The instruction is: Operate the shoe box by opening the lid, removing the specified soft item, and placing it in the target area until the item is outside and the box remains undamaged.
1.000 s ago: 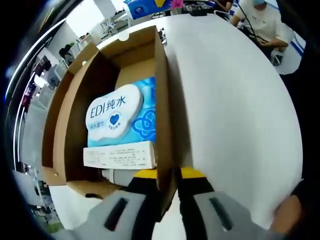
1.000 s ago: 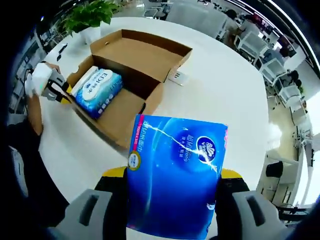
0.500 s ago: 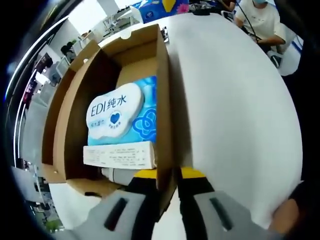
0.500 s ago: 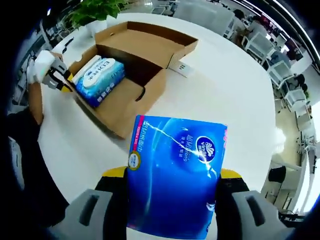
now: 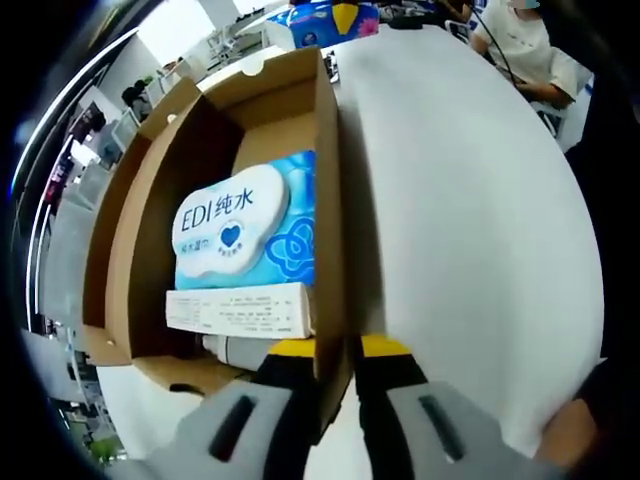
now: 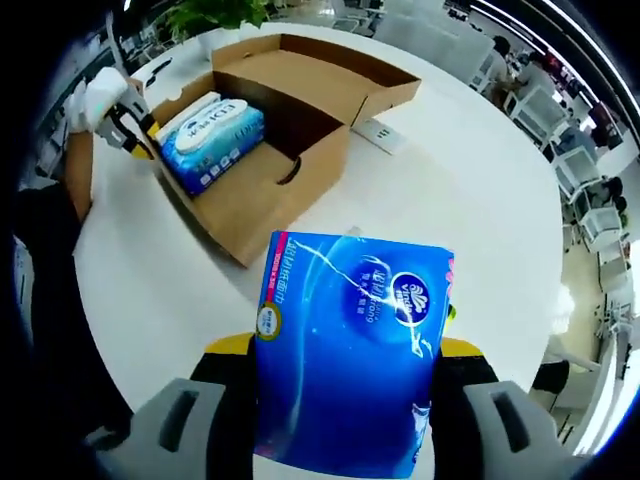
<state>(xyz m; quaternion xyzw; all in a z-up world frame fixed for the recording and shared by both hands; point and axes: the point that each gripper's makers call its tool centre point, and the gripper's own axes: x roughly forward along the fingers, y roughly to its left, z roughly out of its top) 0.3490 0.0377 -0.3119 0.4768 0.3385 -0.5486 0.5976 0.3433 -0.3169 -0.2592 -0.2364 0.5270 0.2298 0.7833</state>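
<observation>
We judge the task well along: the shoe box (image 6: 270, 130) sits on the white table (image 6: 450, 190) with its lid open, and our right gripper (image 6: 345, 365) has its jaws closed on the blue tissue pack (image 6: 350, 350), clear of the box and above the table. Our left gripper (image 5: 335, 350) pinches the box's side wall (image 5: 330, 250), apparently steadying it, beside the wet wipes pack (image 5: 245, 235) inside. What remains is setting the tissue pack down, though we cannot make out a marked target area.

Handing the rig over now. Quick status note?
Left tongs: shut on the side wall of the open brown cardboard shoe box, steadying it.
Right tongs: shut on the blue plastic tissue pack, held above the white round table, outside the box.
Light blue wet wipes pack lies in the box.
Done: lid open, tissue pack out.
Left: set the pack on the table, release the box.
</observation>
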